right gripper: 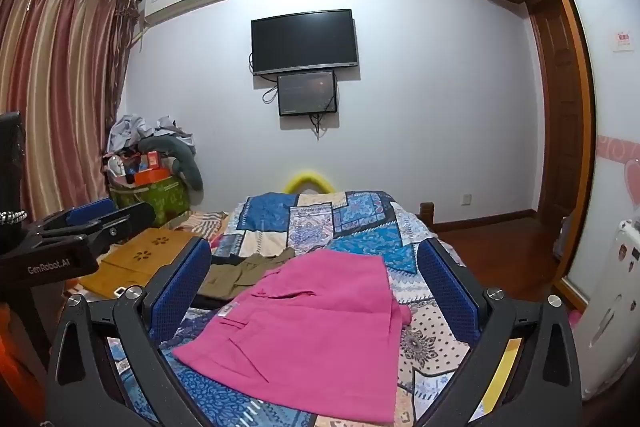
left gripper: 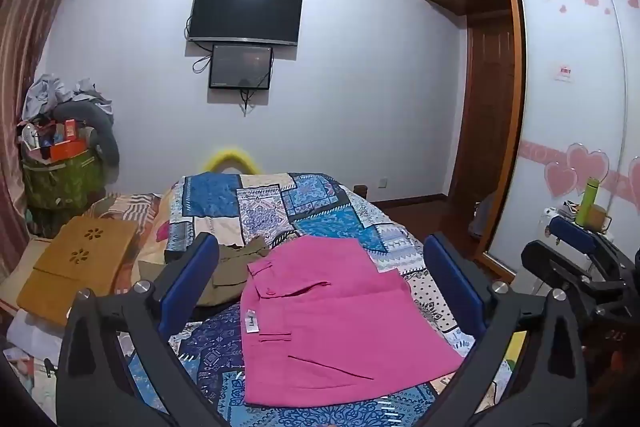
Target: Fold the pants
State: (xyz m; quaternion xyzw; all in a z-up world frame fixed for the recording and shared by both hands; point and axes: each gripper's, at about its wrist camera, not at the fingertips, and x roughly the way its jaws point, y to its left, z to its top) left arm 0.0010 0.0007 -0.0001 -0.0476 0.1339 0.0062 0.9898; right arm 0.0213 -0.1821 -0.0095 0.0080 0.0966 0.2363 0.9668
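Observation:
Pink pants lie folded flat on the patchwork bedspread, waistband and white label toward the left. My left gripper hangs above them, open, with nothing between its blue pads. My right gripper hovers over the same pants, also open and empty. In the left wrist view the right gripper shows at the right edge. In the right wrist view the left gripper shows at the left edge.
Olive-green clothing lies just left of the pink pants. A yellow-brown board rests at the bed's left side. A pile of boxes and clothes stands in the far left corner. A wardrobe lines the right.

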